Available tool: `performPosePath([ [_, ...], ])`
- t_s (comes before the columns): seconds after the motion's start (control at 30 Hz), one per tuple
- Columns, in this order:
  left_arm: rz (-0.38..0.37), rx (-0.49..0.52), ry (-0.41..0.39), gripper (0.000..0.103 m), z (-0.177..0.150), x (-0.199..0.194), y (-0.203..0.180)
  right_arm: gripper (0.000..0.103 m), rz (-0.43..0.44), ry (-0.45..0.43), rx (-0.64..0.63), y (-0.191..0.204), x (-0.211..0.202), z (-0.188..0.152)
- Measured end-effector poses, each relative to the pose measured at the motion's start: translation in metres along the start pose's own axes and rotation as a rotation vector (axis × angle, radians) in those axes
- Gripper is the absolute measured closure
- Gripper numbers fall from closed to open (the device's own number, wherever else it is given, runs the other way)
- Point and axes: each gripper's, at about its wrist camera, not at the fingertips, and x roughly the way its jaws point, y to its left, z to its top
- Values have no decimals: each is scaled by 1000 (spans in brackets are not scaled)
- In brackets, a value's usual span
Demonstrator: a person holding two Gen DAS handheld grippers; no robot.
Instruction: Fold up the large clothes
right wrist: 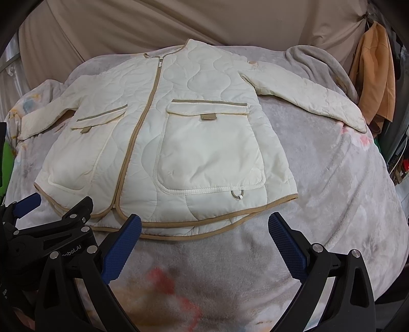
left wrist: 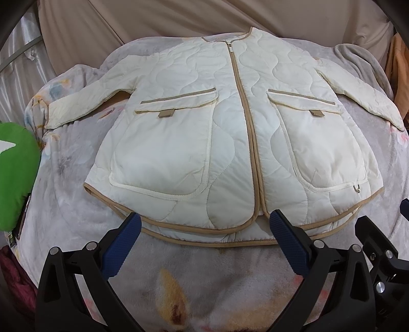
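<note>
A cream quilted jacket with tan trim lies flat and front-up on a pale floral blanket, zipped, both sleeves spread out to the sides. It fills the middle of the right wrist view too, as the jacket. My left gripper hovers open just short of the jacket's hem near the zip's bottom end, nothing between its blue pads. My right gripper is open too, just before the hem below the right pocket. Part of the left gripper's black frame shows at the left edge of the right wrist view.
A green object lies at the bed's left edge. A grey blanket is bunched at the far right, with an orange garment hanging behind it. Beige fabric covers the back. The blanket drops away to the right.
</note>
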Motion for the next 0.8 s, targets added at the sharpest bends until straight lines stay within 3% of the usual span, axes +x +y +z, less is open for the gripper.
performPosePath([
  [0.8, 1, -2, 2, 5, -1, 2, 1, 5, 0, 2, 2, 0, 0, -1],
])
